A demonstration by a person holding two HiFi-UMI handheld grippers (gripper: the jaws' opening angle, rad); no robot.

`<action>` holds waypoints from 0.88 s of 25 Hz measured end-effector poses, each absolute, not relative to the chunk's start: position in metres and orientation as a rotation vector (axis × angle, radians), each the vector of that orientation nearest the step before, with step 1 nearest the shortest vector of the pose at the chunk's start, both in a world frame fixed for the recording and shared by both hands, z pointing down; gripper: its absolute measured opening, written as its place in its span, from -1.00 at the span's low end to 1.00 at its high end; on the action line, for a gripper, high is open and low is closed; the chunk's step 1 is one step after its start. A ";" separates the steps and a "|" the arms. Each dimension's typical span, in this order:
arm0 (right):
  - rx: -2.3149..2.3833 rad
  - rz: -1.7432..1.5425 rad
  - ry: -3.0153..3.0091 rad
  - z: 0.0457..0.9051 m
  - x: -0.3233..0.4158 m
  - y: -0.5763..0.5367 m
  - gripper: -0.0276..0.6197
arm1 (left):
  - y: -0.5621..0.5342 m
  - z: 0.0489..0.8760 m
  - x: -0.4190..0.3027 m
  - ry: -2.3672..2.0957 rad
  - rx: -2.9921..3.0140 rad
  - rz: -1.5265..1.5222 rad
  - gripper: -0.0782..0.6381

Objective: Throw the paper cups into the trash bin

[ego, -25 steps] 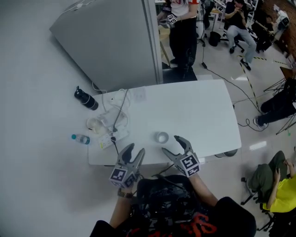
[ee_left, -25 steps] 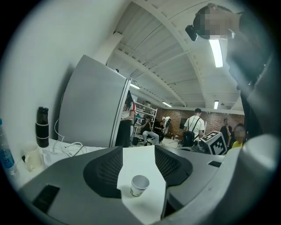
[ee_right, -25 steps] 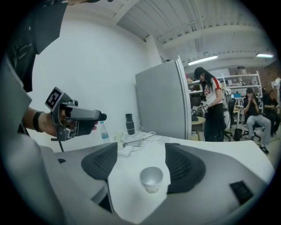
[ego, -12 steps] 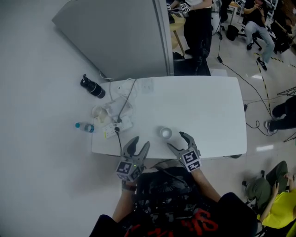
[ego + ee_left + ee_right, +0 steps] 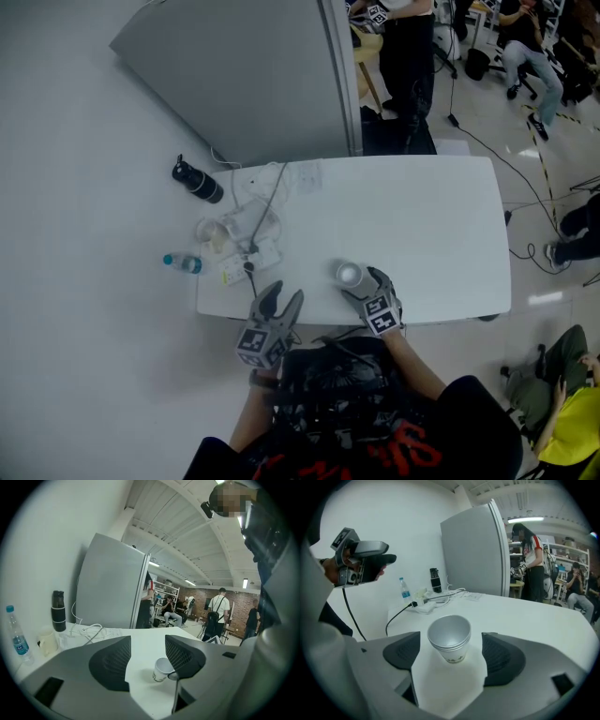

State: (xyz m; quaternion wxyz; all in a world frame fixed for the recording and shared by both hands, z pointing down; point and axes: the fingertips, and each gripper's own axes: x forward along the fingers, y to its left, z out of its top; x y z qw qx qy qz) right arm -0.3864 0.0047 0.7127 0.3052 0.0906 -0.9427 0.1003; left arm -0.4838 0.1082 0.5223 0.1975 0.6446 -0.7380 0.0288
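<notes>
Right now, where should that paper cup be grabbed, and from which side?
Its side wall, below the rim, from the near table edge: the paper cup stands upright and untouched inside the right gripper, whose jaws have just been opening.

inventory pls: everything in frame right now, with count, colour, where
table: one, white, centre of the head view.
paper cups: one nested stack, at least two, white with grey inside, upright near the table's near edge.
black flask: one, black, left edge of the table, far end.
water bottle: one, clear with a blue cap, left edge of the table.
power strip: one, white, left part of the table.
cables: a few, white and black, around the strip.
panel: one, grey, behind the table.
people: several, mostly in dark clothes, background.
left gripper: grey, open, empty, by the near edge.
right gripper: grey, jaws just opened wider, either side of the cups, pads not touching.
</notes>
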 end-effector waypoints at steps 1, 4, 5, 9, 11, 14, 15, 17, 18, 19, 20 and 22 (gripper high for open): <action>0.240 0.267 -2.486 0.718 -0.390 0.004 0.38 | 0.110 0.525 -0.487 -2.064 1.806 0.082 -0.16; 0.222 0.274 -2.457 0.727 -0.400 0.004 0.38 | 0.110 0.527 -0.491 -2.051 1.809 0.073 -0.16; 0.219 0.272 -2.446 0.728 -0.403 0.005 0.38 | 0.109 0.525 -0.491 -2.043 1.813 0.069 -0.16; 0.243 0.241 -2.414 0.730 -0.406 0.008 0.24 | 0.109 0.531 -0.493 -2.018 1.838 0.073 -0.16; 0.246 0.245 -2.407 0.730 -0.406 0.009 0.24 | 0.109 0.530 -0.495 -2.008 1.847 0.057 -0.16; 0.275 0.259 -2.406 0.727 -0.402 0.008 0.24 | 0.109 0.526 -0.498 -1.993 1.866 0.021 -0.16; 0.289 0.263 -2.408 0.725 -0.401 0.008 0.24 | 0.109 0.528 -0.500 -1.986 1.873 0.015 -0.16; 0.318 0.272 -2.414 0.719 -0.400 0.006 0.24 | 0.110 0.532 -0.502 -1.964 1.888 0.004 -0.16; 0.333 0.275 -2.417 0.715 -0.399 0.006 0.24 | 0.110 0.533 -0.503 -1.950 1.896 -0.007 -0.16; 0.349 0.279 -2.422 0.710 -0.398 0.005 0.24 | 0.109 0.534 -0.503 -1.935 1.906 -0.020 -0.16; 0.368 0.284 -2.428 0.705 -0.397 0.005 0.24 | 0.109 0.534 -0.503 -1.920 1.916 -0.033 -0.16; 0.409 0.291 -2.444 0.691 -0.393 0.004 0.24 | 0.107 0.532 -0.502 -1.886 1.942 -0.050 -0.16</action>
